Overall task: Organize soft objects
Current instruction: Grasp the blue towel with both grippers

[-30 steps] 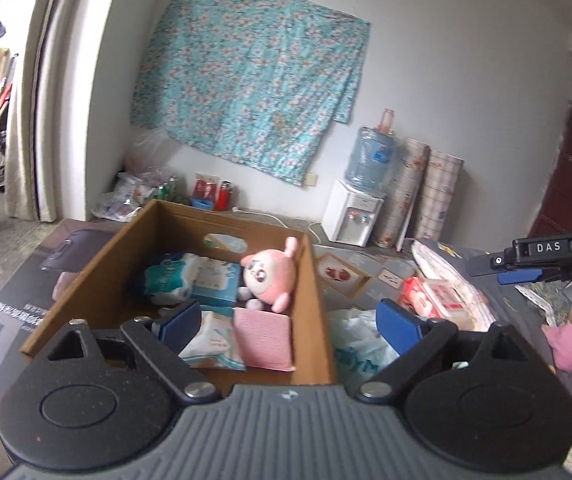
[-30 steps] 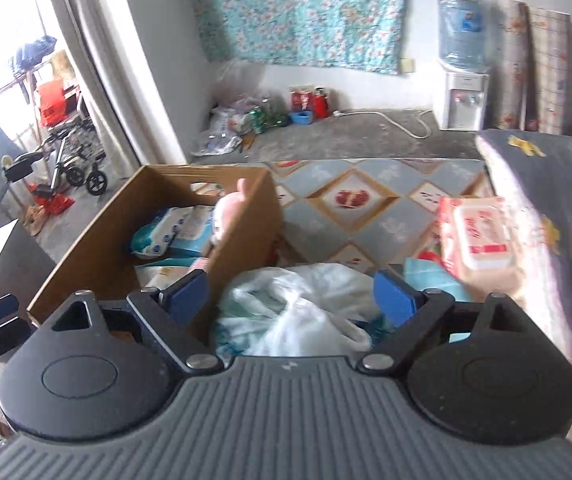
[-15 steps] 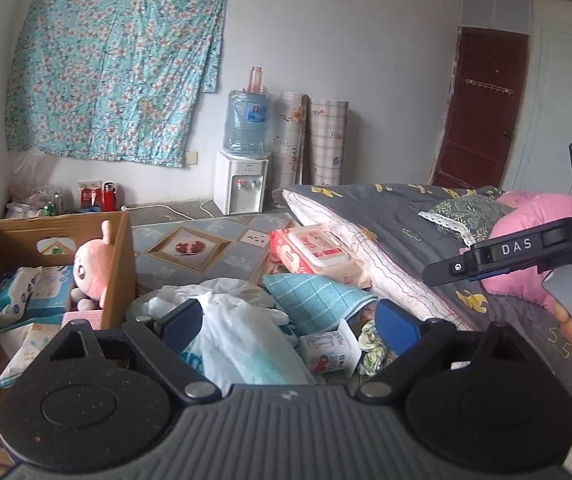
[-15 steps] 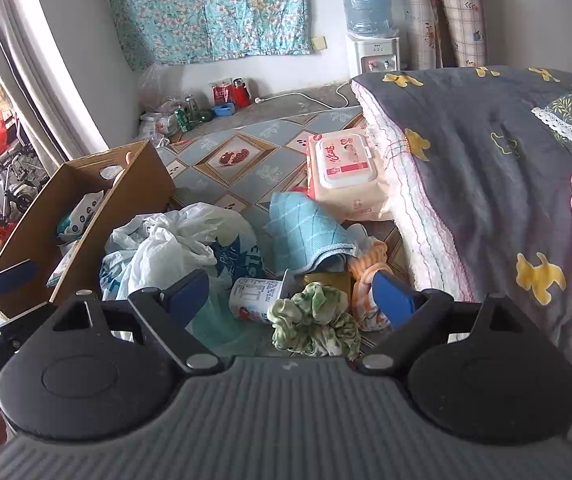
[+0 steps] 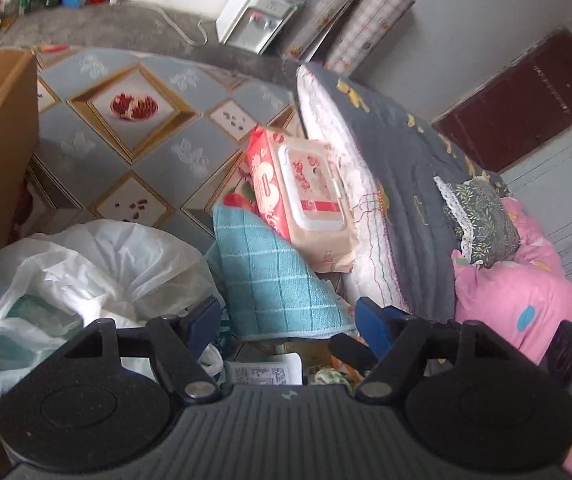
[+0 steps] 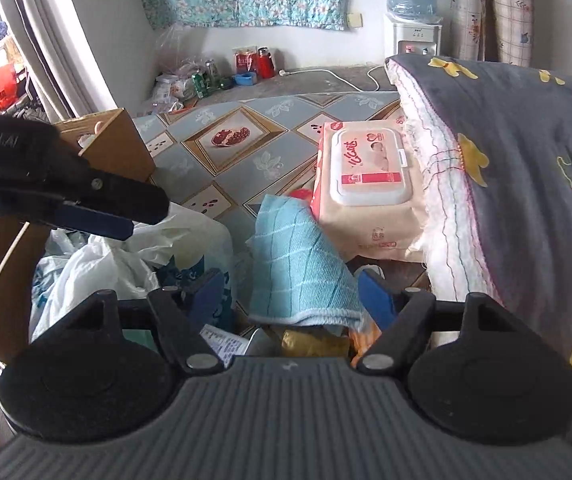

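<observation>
Blue towel [image 6: 297, 264] leans on the wipes pack [image 6: 365, 192], just beside the bed [image 6: 525, 168]. Both grippers, left [image 5: 289, 324] and right [image 6: 289, 300], have jaws open, just been closing, nothing gripped. Towel's light and floppy; I'd pinch the folded hem.

Black grippers [image 5: 289, 320]; blue finger pads [image 6: 375, 300]

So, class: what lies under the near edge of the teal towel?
Under the teal towel, the right wrist view shows a tan packet and some orange-striped cloth. How far they extend beneath it is hidden, as is anything else the towel covers.
</observation>
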Action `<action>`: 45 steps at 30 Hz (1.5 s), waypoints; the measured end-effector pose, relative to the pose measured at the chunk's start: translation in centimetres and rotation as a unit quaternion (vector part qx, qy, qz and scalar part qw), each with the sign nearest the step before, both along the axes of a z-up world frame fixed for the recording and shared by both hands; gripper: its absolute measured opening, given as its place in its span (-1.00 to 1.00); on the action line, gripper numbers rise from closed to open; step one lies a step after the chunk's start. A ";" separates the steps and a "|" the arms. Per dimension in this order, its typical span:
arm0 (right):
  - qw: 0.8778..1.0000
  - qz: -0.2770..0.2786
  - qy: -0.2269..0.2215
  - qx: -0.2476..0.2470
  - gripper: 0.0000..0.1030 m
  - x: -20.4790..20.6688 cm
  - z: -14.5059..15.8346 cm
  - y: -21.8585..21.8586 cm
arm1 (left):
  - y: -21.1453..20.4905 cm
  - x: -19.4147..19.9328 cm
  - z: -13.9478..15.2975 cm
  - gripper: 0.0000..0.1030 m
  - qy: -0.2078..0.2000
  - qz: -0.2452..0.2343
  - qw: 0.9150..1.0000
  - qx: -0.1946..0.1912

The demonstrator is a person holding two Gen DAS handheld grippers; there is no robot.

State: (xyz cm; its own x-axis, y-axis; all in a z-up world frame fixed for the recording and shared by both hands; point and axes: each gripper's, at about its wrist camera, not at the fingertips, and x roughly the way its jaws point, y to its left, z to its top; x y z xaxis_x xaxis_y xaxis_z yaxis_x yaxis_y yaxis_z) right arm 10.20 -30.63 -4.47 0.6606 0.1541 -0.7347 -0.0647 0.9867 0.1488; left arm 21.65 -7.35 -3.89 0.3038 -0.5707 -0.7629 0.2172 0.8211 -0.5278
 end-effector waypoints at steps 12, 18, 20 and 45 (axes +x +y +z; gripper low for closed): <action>0.997 0.049 0.051 -0.013 -0.03 6.4 -6.6 -0.2 | -6.6 7.5 -7.5 0.49 0.103 0.001 0.993 0.056; 0.997 0.067 0.047 -0.017 -0.52 6.8 -7.6 0.0 | -8.1 8.5 -9.0 0.28 0.121 -0.002 0.990 0.069; 0.996 0.071 0.041 -0.021 -0.58 6.7 -7.6 0.1 | -8.4 8.6 -9.5 0.19 0.125 0.000 0.989 0.076; 0.995 0.063 -0.066 -0.050 -0.75 -1.1 2.6 4.9 | -4.2 3.0 0.5 -0.67 0.051 0.006 0.999 0.018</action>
